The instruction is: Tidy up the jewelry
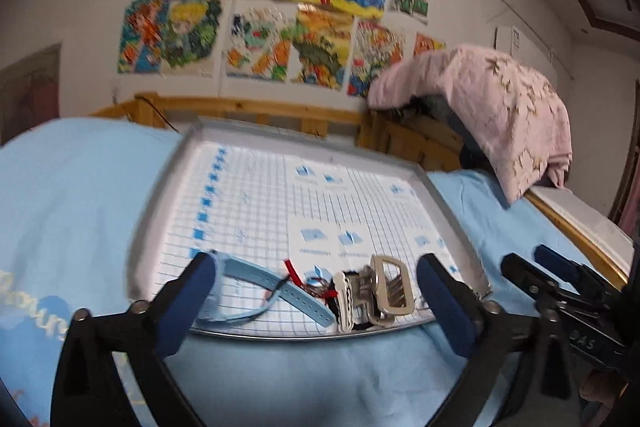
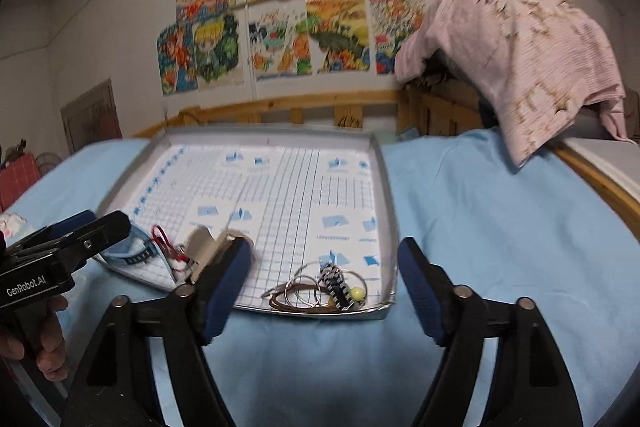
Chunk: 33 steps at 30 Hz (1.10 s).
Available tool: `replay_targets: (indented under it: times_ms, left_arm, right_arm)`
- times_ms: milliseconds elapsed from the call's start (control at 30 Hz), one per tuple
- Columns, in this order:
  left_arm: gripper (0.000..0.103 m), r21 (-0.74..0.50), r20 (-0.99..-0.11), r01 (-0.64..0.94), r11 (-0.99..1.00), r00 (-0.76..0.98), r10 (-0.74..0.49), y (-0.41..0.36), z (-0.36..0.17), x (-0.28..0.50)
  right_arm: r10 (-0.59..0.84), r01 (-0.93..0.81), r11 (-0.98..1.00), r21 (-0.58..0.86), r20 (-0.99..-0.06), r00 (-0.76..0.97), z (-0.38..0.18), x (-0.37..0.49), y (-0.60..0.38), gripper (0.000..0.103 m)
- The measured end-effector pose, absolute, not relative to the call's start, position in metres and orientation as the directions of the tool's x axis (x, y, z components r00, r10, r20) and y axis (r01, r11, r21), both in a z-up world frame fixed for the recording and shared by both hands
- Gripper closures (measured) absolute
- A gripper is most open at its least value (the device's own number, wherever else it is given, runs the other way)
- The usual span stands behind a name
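Observation:
A shallow metal tray (image 1: 160, 183) lined with blue-grid paper lies on a light blue bedsheet; it also shows in the right wrist view (image 2: 386, 187). At its near edge in the left wrist view lie a light blue strap (image 1: 276, 283), a red cord (image 1: 294, 273) and a beige hair claw (image 1: 374, 293). My left gripper (image 1: 316, 303) is open and empty, its fingers either side of these. In the right wrist view, silver rings (image 2: 310, 287), a black-and-white clip (image 2: 338, 285) and a yellow bead (image 2: 356, 293) lie in the near right corner. My right gripper (image 2: 322, 287) is open and empty.
A wooden bed rail (image 1: 256, 107) runs behind the tray. A pink quilt (image 2: 524, 59) hangs over the rail at the right. Colourful drawings (image 2: 288, 15) cover the wall. The light blue sheet (image 2: 500, 227) spreads around the tray. The left gripper's body (image 2: 60, 251) shows at the left of the right wrist view.

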State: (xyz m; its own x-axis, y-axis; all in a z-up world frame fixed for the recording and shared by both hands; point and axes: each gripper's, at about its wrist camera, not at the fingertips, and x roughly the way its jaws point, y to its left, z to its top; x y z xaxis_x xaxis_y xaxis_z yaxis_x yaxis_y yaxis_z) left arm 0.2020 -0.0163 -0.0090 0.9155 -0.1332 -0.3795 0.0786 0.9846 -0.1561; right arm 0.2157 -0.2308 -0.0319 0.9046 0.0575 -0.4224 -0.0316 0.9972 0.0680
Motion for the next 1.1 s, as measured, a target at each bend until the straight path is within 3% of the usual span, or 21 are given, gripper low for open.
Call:
replay_targets:
  times_ms: [400, 800, 1100]
  left_arm:
    - [0.000, -0.100, -0.237, 0.070, 0.993, 0.967, -0.092, -0.013, 0.029, 0.113]
    - [0.000, -0.118, -0.253, 0.045, 0.992, 0.965, -0.073, 0.007, 0.034, 0.047]
    - [0.000, -0.097, -0.248, 0.014, 0.995, 0.968, -0.038, 0.018, 0.025, 0.014]
  right_arm:
    - [0.058, -0.051, 0.998, 0.039, -0.229, 0.972, 0.019, 0.129, -0.230, 0.008]
    - [0.065, -0.066, 0.998, -0.002, -0.145, 0.987, 0.033, 0.043, -0.215, 0.002]
    - [0.058, -0.062, 0.998, -0.024, -0.137, 0.989, 0.031, 0.012, -0.209, 0.002]
